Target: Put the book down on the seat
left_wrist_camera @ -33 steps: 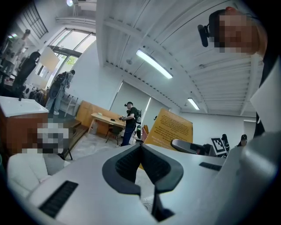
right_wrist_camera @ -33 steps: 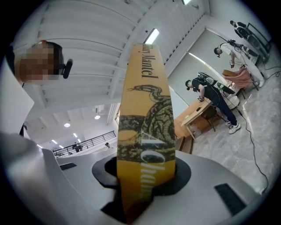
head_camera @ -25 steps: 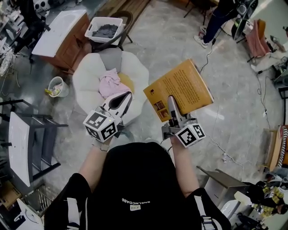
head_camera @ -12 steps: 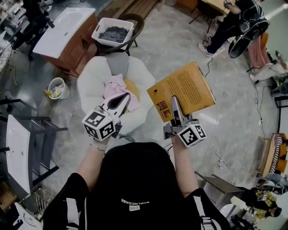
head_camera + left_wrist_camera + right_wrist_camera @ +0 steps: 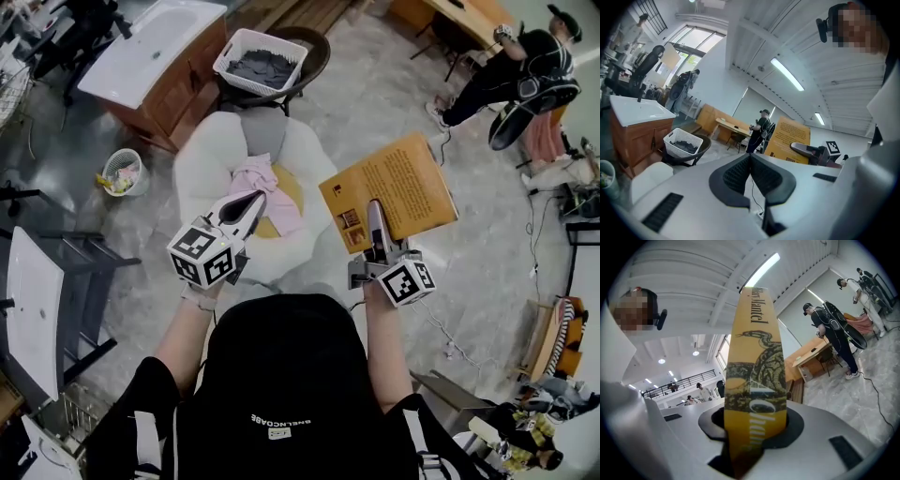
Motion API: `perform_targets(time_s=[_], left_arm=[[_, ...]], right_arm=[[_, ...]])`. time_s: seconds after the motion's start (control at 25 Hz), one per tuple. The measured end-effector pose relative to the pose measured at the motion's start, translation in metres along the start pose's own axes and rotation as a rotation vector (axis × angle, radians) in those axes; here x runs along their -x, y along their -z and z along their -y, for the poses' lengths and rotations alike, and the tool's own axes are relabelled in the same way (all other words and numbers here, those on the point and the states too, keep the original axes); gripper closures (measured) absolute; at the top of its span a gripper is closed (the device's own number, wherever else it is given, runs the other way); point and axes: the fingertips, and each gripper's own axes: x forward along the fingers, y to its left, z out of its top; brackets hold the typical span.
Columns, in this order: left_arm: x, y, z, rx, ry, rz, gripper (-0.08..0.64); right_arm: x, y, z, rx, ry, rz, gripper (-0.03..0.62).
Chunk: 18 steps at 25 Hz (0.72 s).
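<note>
An orange-yellow book (image 5: 394, 186) is held upright above the floor, its lower edge clamped in my right gripper (image 5: 375, 211), which is shut on it. In the right gripper view the book's spine (image 5: 757, 376) stands between the jaws with a snake picture on it. The seat (image 5: 202, 169) is a round white padded chair just left of the book, with a pink cloth (image 5: 255, 176), a yellow cushion (image 5: 286, 186) and a grey cushion (image 5: 262, 127) on it. My left gripper (image 5: 253, 202) hangs over the seat's front edge, shut and holding nothing; in its own view the left gripper (image 5: 751, 160) has its jaws pressed together.
A white basket (image 5: 261, 61) of dark clothes rests on a dark round chair behind the seat. A wooden cabinet with a white sink top (image 5: 155, 56) stands at back left, a small bin (image 5: 122, 171) beside it. A grey rack (image 5: 37, 291) is at left. A person (image 5: 506, 70) stands far right.
The seat, basket and cabinet have slid lower and nearer in the head view. My right gripper keeps its hold on the book; both grippers stay in much the same pose.
</note>
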Motion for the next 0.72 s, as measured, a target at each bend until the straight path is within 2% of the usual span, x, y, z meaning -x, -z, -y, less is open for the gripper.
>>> perform_targets(time_s=[0.36,0.72], left_arm=[[0.024,0.006,-0.056,0.049,-0.064,0.004,0.545],[0.019,0.016,-0.073,0.085,-0.13,0.001,0.545]], right_arm=[[-0.025,0.029,0.012,0.006,0.096,-0.08,0.43],[-0.055,0.046,0.049,-0.017,0.11,-0.153,0.43]])
